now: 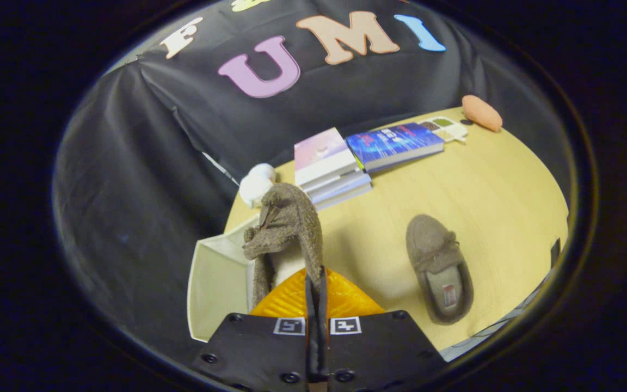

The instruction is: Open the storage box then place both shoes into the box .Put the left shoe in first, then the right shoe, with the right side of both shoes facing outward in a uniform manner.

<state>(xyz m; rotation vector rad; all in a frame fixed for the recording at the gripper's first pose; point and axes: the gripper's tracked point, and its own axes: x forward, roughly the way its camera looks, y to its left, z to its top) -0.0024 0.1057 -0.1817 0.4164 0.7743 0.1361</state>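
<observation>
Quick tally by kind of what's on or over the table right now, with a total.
Shoes: 2, one pinched in the shut jaws over the box, one on the table.
Books: 4.
Storage box: 1.
White balls: 2.
Paint palette: 1.
Orange sponge: 1.
Total: 11

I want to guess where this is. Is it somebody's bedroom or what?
Probably not a bedroom: it looks like a test booth. A black cloth wall backs a tan table holding stacked books, and the tongs pinch a fuzzy slipper over a white box.
</observation>
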